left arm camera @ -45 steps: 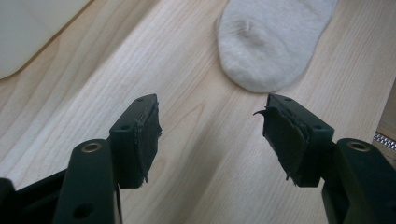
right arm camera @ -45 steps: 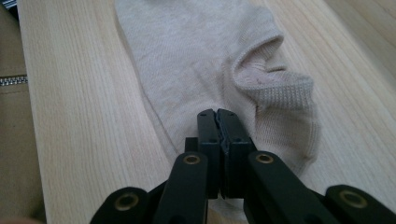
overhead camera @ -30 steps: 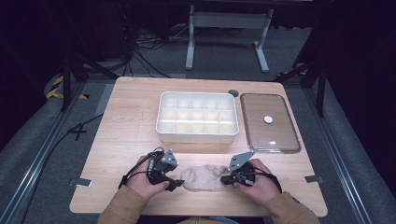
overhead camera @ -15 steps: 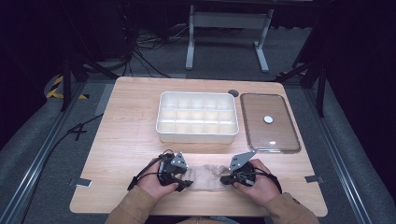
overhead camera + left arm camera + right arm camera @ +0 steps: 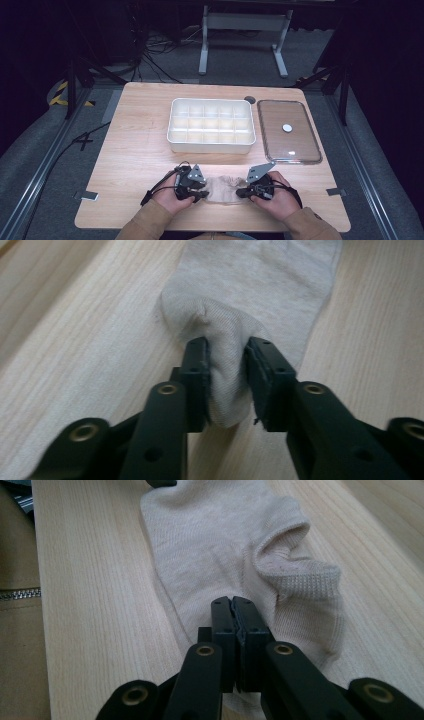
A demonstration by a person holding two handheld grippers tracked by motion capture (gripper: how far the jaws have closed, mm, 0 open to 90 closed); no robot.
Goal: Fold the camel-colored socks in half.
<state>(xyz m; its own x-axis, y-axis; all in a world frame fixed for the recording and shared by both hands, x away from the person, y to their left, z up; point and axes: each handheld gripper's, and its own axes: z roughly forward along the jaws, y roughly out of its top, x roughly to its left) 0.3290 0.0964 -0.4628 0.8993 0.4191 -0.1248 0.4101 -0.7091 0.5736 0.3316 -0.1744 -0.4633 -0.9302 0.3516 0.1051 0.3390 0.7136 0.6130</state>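
A beige ankle sock [image 5: 222, 189] lies flat near the table's front edge, between the person's two hands. My left gripper [image 5: 200, 196] is at its left end. In the left gripper view the sock [image 5: 260, 285] is bunched into a fold, and my left gripper [image 5: 227, 352], whose jaws have just been closing, pinches that fold between its pads. My right gripper [image 5: 240, 192] is at the sock's right end. In the right gripper view it [image 5: 232, 602] is shut tight on the edge of the sock [image 5: 215, 545], beside the ribbed cuff opening.
A white tray [image 5: 172, 135] divided into several compartments stands at the table's middle. To its right lies a clear lid [image 5: 300, 140] with a white knob. Bare wood [image 5: 135, 150] spreads left of the tray.
My left gripper has shifted right onto the sock's end and its jaws have closed on the fabric, bunching it up. My right gripper has stayed still.
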